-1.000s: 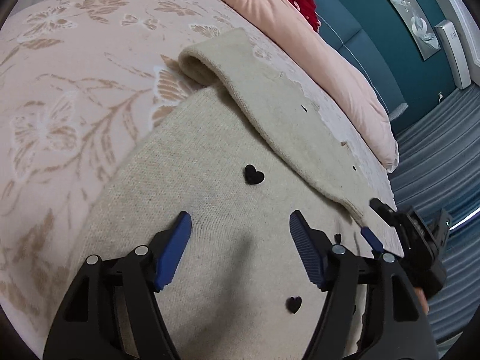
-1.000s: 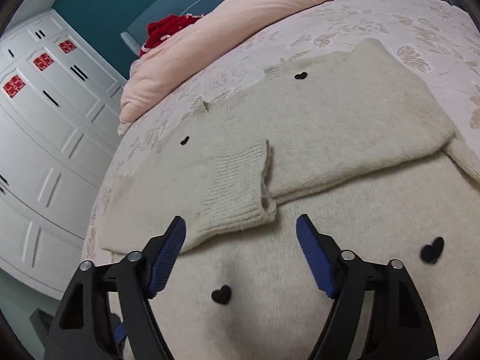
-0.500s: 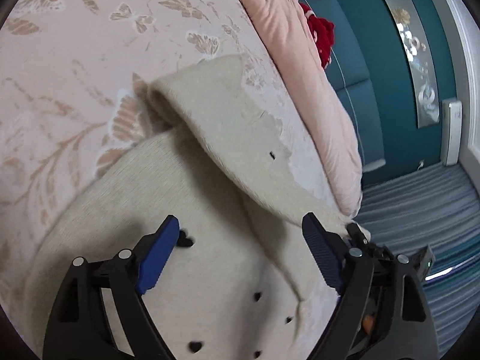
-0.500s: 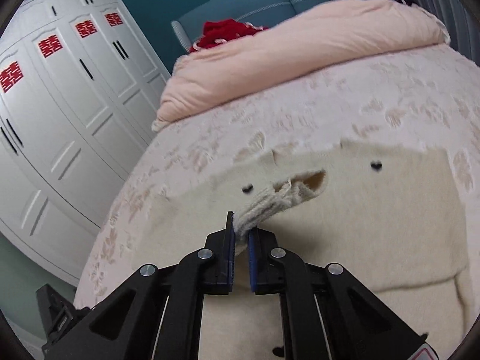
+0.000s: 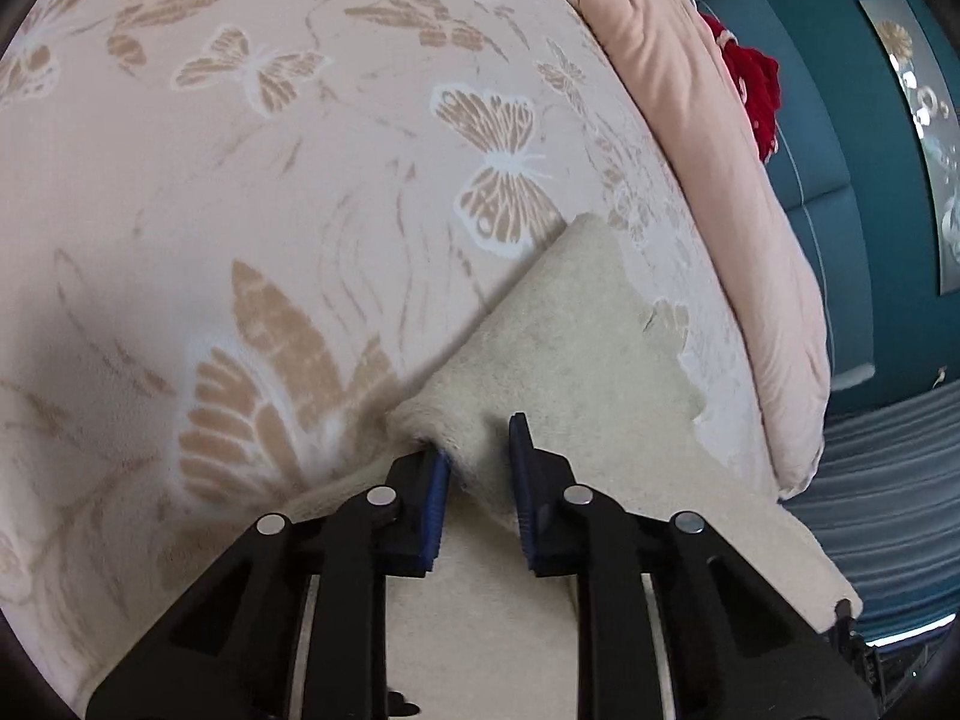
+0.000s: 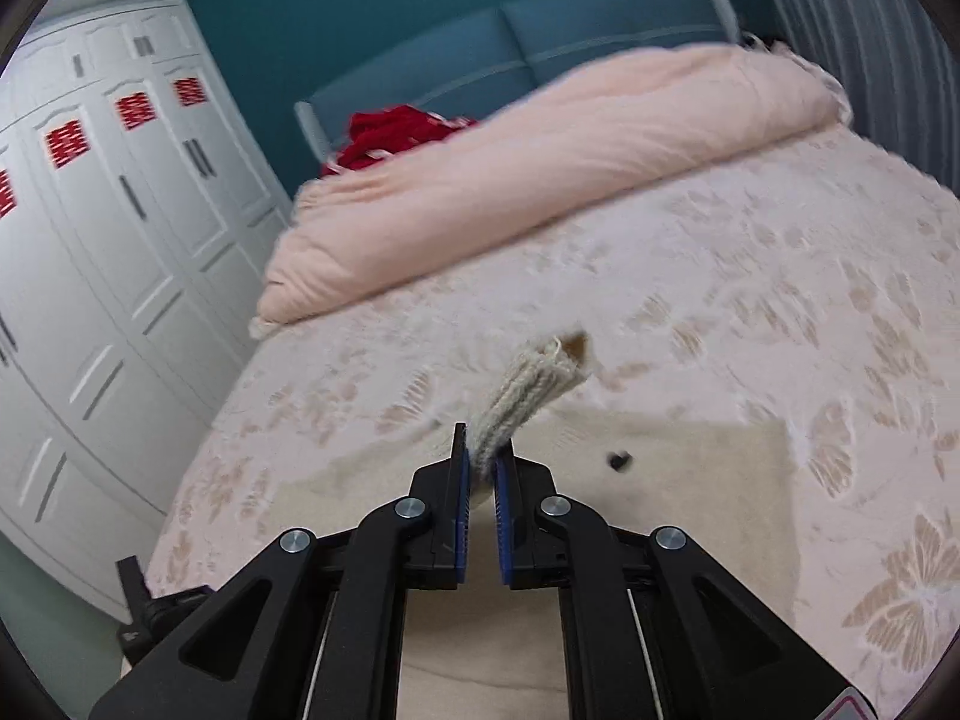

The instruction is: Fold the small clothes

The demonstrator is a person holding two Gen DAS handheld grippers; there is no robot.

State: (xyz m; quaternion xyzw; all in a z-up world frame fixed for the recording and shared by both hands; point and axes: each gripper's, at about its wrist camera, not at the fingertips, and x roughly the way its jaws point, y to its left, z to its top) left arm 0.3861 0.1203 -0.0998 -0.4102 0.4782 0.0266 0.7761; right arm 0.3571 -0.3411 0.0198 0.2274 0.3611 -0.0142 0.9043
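Observation:
A cream knit sweater (image 5: 576,360) with small black hearts (image 6: 621,461) lies on the bed. In the left wrist view my left gripper (image 5: 477,444) sits at the sweater's folded edge by the bedspread. Its jaws are closing, with a bunched fold of the knit between the blue pads (image 5: 435,492), which press on it. In the right wrist view my right gripper (image 6: 480,450) is shut on the ribbed cuff (image 6: 534,384) of a sleeve. The cuff sticks up and forward past the fingertips, raised off the sweater's body (image 6: 690,480).
The bedspread (image 5: 240,180) is pale pink with tan butterflies. A rolled pink duvet (image 6: 540,180) lies along the teal headboard (image 6: 480,60), with a red garment (image 6: 390,138) behind it. White wardrobe doors (image 6: 120,240) stand beyond the bed's left edge.
The left gripper slid across the sweater to its folded edge and closed from wide open onto the fold. The right gripper shut on the cuff and lifted it.

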